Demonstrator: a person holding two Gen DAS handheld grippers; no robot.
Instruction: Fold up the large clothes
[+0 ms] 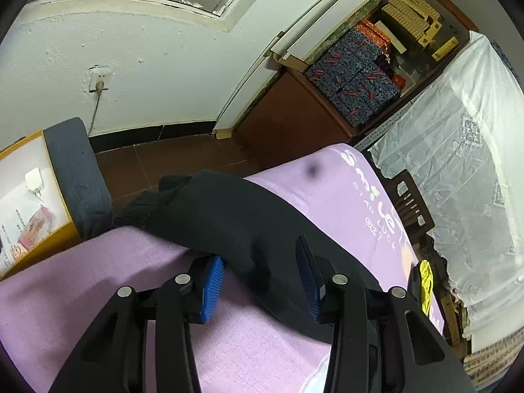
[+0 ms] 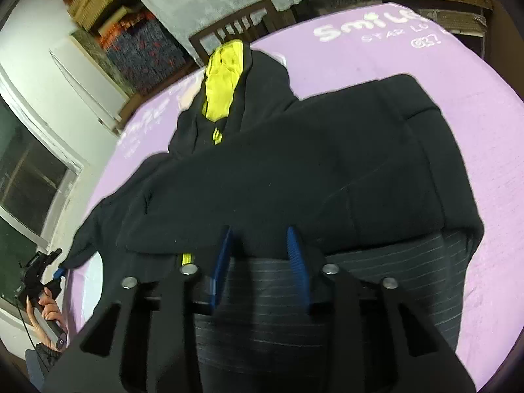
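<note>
Gripper states first: your left gripper (image 1: 262, 281) and right gripper (image 2: 260, 262) each straddle the black hoodie (image 2: 294, 163), unclenched; folding looks barely begun.

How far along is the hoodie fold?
Done: the hoodie lies spread on the purple sheet, hood flat. In hand: the left gripper straddles a sleeve; the right gripper straddles the ribbed hem. Left: no fold shows yet, so every fold remains.
</note>
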